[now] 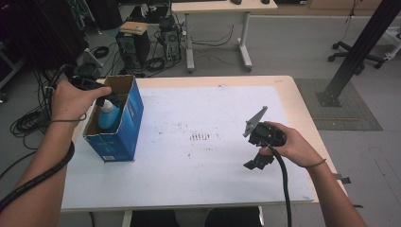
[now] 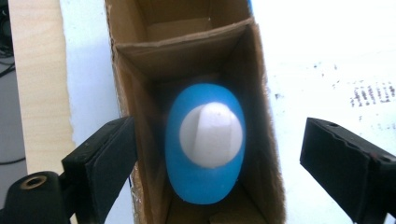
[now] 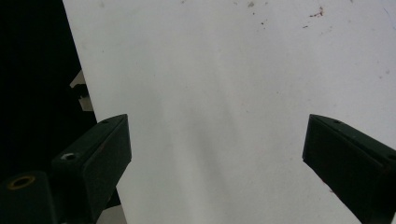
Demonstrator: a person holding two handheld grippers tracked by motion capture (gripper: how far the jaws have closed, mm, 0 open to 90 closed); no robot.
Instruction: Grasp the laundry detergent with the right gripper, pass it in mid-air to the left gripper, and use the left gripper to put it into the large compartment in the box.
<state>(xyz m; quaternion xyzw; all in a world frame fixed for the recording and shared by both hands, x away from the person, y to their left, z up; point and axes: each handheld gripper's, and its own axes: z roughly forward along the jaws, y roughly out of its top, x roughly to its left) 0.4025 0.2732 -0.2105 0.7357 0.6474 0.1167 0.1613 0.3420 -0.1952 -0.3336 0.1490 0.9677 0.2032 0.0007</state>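
Bottle (image 2: 205,149) stands in box (image 2: 140,60) below left gripper's (image 2: 217,154) parted jaws.

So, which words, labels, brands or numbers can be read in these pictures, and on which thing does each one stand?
None can be read.
Blue box: small white label near its lower corner, too small to read.
White sheet: rows of dark printed marks, too blurred to read.
Blue bottle: shows no text.

A blue cardboard box (image 1: 124,124) with plain brown inner walls holds a bright blue plastic bottle (image 2: 205,173) with a white cap (image 2: 211,134). The pale wooden tabletop (image 1: 302,109) carries a white sheet (image 1: 208,118) flecked with dark marks. Both tools are black.
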